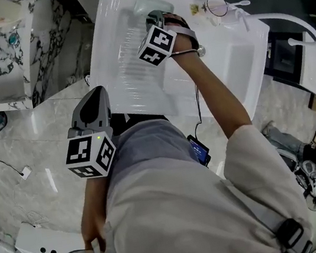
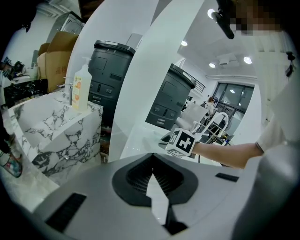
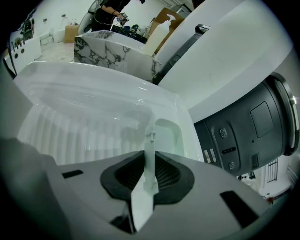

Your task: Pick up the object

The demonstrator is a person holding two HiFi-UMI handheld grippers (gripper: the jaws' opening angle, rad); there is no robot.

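Far left stands a marble-patterned block [image 1: 1, 65], not involved. The left gripper [image 2: 152, 159] hangs beside the person's body, short of the white ribbed basin [image 1: 129, 76], its jaws together with nothing between them. To the right, the right gripper [image 3: 149, 161] reaches down into the basin with its jaws pinched on the thin translucent object [image 3: 150, 140], which stands up past the tips over the ribbed floor, near the recess at the far end. Assessment: the grasp appears made and the lift is the step in hand. The next move likely calls for a straight rise clear of the basin wall with steady pinch, as so slim a piece could slip or pivot.
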